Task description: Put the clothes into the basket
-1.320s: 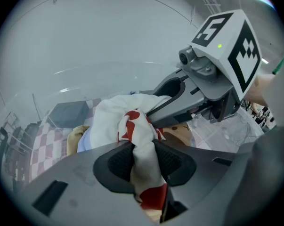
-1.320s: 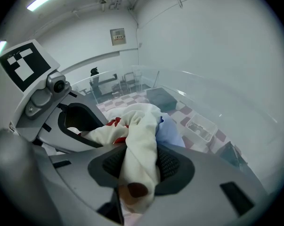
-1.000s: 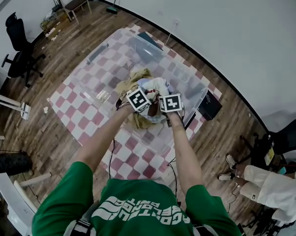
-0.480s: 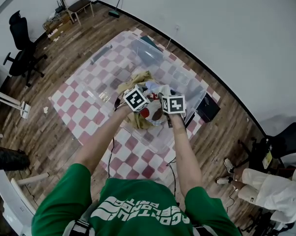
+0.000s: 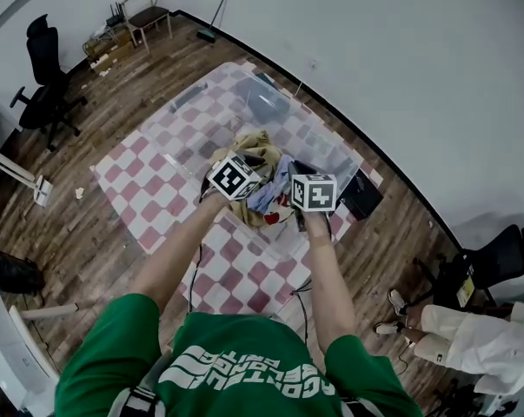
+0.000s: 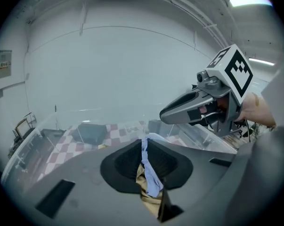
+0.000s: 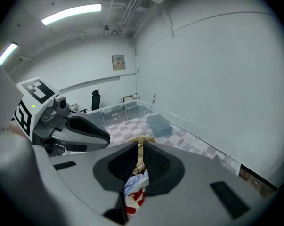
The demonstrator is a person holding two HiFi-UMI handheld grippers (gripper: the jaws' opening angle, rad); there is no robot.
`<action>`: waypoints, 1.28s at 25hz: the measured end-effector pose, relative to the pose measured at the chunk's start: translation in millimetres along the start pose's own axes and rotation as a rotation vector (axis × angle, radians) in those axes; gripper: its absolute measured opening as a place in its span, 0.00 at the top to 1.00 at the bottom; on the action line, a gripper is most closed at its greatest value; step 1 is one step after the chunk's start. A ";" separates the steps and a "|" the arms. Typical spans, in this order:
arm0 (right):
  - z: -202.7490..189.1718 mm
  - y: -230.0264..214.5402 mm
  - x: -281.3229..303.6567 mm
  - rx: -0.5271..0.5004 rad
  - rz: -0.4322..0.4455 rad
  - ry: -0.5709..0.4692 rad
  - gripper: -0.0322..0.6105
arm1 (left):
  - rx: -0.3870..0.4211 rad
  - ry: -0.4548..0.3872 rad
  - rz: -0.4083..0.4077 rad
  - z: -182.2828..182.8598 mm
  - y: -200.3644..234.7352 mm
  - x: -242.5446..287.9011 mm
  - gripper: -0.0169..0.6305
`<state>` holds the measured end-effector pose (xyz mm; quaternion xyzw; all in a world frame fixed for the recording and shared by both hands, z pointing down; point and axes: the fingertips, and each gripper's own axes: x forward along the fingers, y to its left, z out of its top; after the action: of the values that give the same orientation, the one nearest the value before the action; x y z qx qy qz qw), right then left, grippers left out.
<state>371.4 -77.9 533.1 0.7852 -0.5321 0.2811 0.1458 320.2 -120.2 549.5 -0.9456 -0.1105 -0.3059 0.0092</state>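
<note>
- left gripper (image 6: 144, 149) closing, pinching blue and tan clothes (image 6: 152, 180)
- right gripper (image 7: 139, 155) closing on tan and white-red cloth
- clothes bundle held over clear basket (image 5: 324, 139)

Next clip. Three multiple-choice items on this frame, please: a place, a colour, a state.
1. The clear basket stands on: A a chair; B the checked mat; C a desk.
2. The cloth in the left gripper is: A black; B green; C light blue and tan.
3. The right gripper is: A gripping cloth; B empty; C out of view.
B: the basket sits on the checked mat. C: the left gripper's closing jaws pinch light blue cloth over tan cloth. A: the right gripper's closing jaws pinch white and red cloth.
</note>
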 end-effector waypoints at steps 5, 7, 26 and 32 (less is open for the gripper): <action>-0.3 29.4 -30.9 -0.010 0.066 -0.061 0.94 | -0.029 -0.100 0.031 6.2 -14.9 -35.5 0.97; 1.0 39.9 -44.6 -0.025 0.082 -0.086 0.94 | -0.039 -0.143 0.040 9.0 -21.0 -49.9 0.97; -79.3 97.4 -145.7 -0.058 0.177 -0.155 0.94 | -0.160 -0.322 0.124 -61.6 -77.1 -159.9 0.97; -100.4 97.2 -160.3 -0.065 0.182 -0.170 0.94 | -0.180 -0.313 0.130 -82.6 -88.5 -165.7 0.97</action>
<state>209.2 58.0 510.9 0.7496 -0.6203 0.2085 0.0994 123.0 -74.6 516.0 -0.9838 -0.0216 -0.1624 -0.0729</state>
